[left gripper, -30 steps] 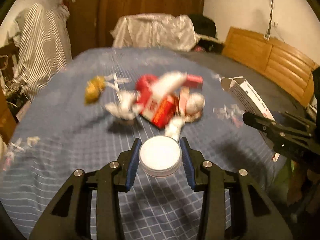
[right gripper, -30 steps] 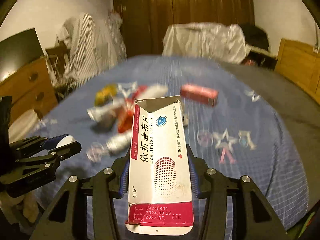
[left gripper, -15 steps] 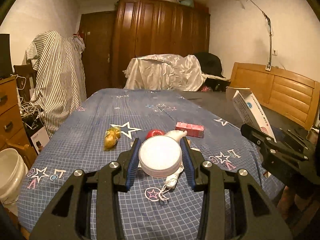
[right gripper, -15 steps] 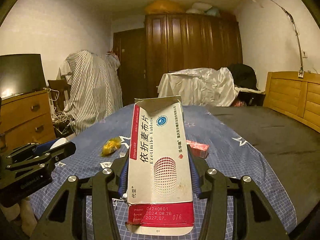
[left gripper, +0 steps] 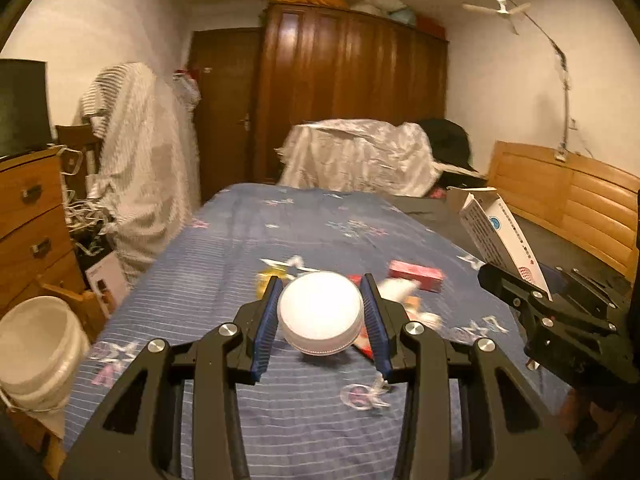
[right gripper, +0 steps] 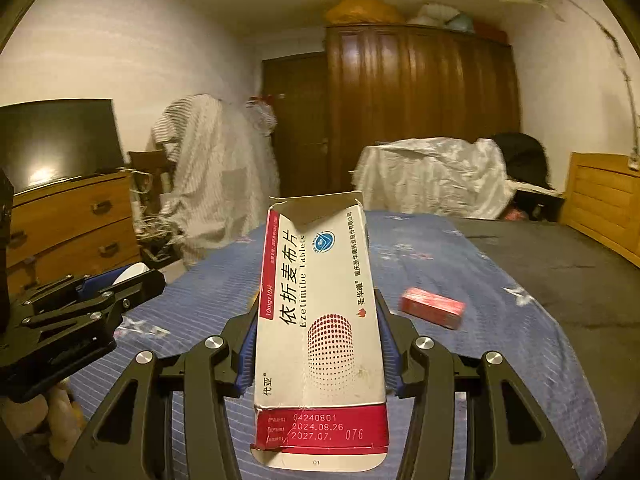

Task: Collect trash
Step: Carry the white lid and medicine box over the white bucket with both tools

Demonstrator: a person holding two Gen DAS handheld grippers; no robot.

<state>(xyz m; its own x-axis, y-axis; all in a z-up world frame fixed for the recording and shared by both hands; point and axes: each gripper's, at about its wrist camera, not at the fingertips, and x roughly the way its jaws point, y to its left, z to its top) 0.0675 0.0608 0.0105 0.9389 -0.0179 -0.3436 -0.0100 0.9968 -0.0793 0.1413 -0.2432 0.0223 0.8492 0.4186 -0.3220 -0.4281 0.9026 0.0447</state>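
The left claw (left gripper: 320, 316) clamps one white lid (left gripper: 320, 314); the right claw (right gripper: 316, 332) clamps one empty medicine box (right gripper: 318, 320). Both have risen off the bed (left gripper: 224, 280), so two pieces are collected. One red box (left gripper: 416, 274) and several blurred scraps remain there.

Dim bedroom, dark wooden wardrobe (left gripper: 352, 92)

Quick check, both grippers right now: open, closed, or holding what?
Left gripper: shut on the white round lid, lifted above the bed.
Right gripper: shut on the opened tablet box, held lengthwise between the pads.
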